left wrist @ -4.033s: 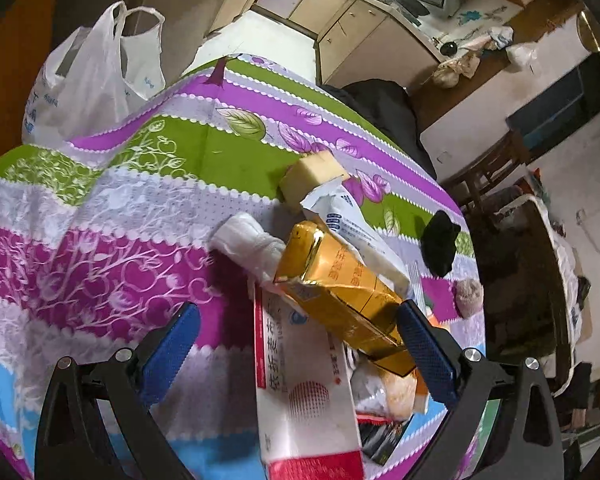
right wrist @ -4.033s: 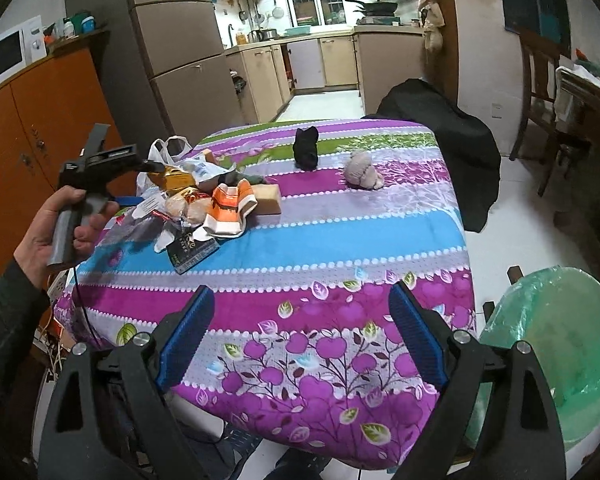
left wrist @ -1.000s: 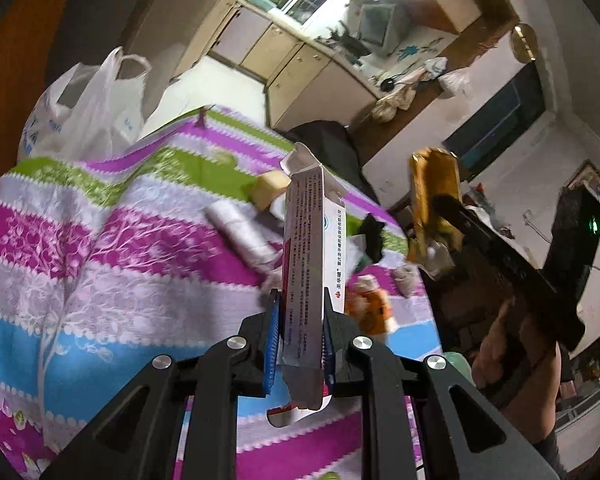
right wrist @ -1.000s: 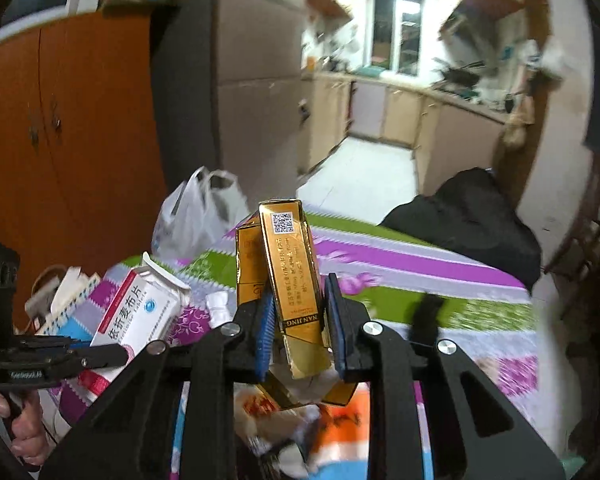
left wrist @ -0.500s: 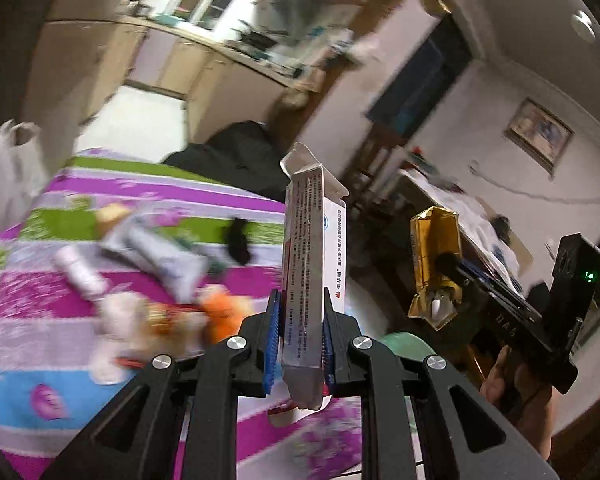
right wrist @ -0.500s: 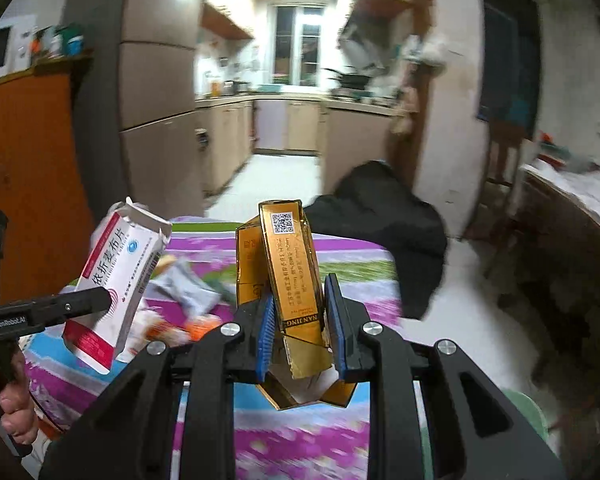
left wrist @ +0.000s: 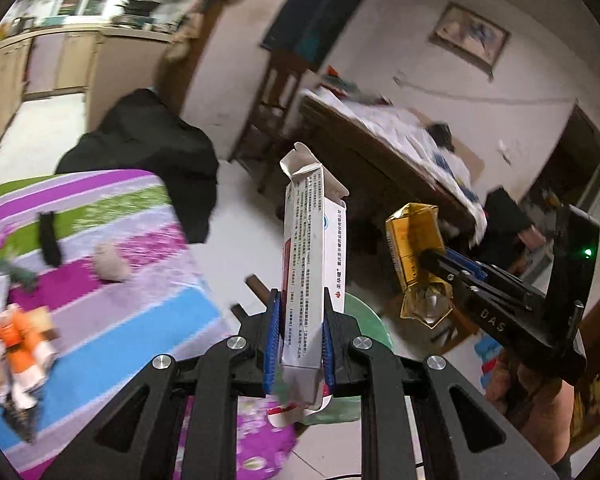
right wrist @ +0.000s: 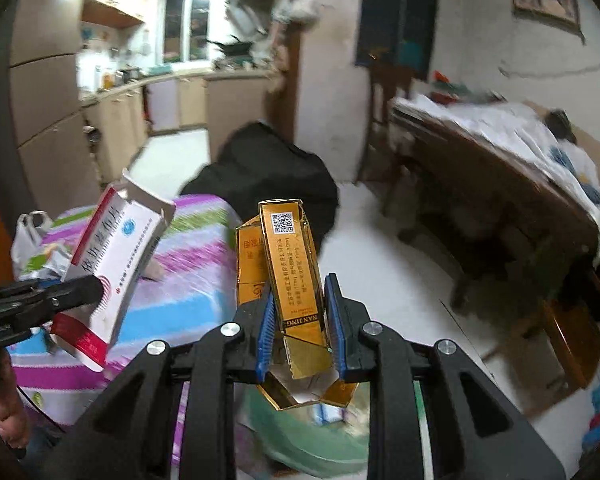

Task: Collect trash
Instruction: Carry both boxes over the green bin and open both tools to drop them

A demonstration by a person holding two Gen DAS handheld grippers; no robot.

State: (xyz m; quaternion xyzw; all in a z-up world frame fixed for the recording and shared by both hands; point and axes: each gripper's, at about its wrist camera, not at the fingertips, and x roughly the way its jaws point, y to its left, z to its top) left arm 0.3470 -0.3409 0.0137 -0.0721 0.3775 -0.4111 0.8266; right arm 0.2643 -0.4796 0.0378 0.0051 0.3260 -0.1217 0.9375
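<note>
My left gripper (left wrist: 299, 336) is shut on a white and red medicine carton (left wrist: 308, 264) that stands upright with its top flap torn open. The same carton (right wrist: 112, 264) shows at the left of the right wrist view, over the table's edge. A crumpled gold cigarette box (right wrist: 294, 280) is clamped upright in my right gripper (right wrist: 300, 328); in the left wrist view that box (left wrist: 414, 256) hangs at the right. Below both, partly hidden by the fingers, is a bin lined with a green bag (right wrist: 300, 436), also visible as the green bag (left wrist: 366, 320).
The table with a striped floral cloth (left wrist: 140, 280) lies to the left, with several wrappers (left wrist: 20, 340), a black object (left wrist: 49, 236) and a beige lump (left wrist: 110, 264) on it. A black-draped chair (right wrist: 268, 172) stands behind it. A cluttered wooden table (right wrist: 500, 184) is at the right.
Both grippers have swung right, away from the table top and over its edge, each still clamping its box. The green-lined bin has come into view beneath them.
</note>
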